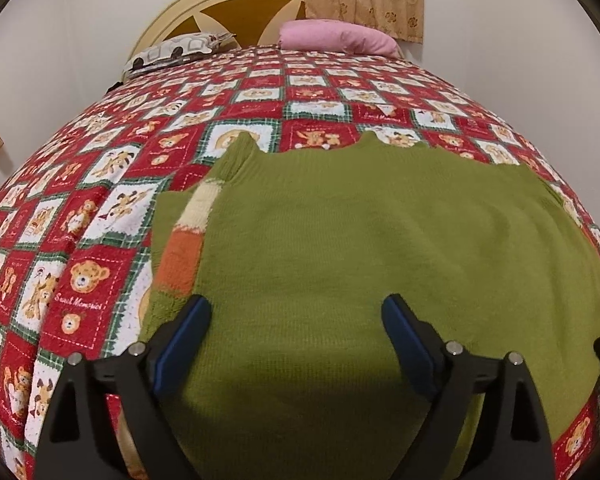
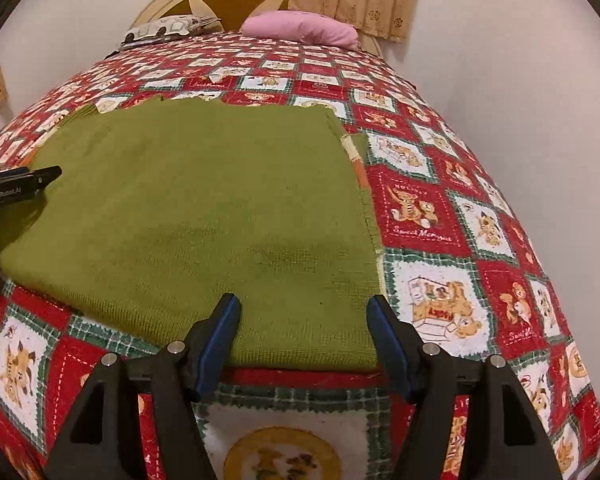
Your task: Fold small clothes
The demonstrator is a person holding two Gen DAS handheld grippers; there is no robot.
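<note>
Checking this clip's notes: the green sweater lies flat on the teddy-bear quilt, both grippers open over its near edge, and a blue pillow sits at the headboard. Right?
One error: the pillow is pink, not blue, as the left wrist view shows. The green sweater does lie flat on the quilt, with the left gripper and right gripper open.

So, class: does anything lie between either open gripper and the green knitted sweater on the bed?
Nothing visible does. The left gripper hovers over the green knitted sweater; the right gripper sits at its near hem.
</note>
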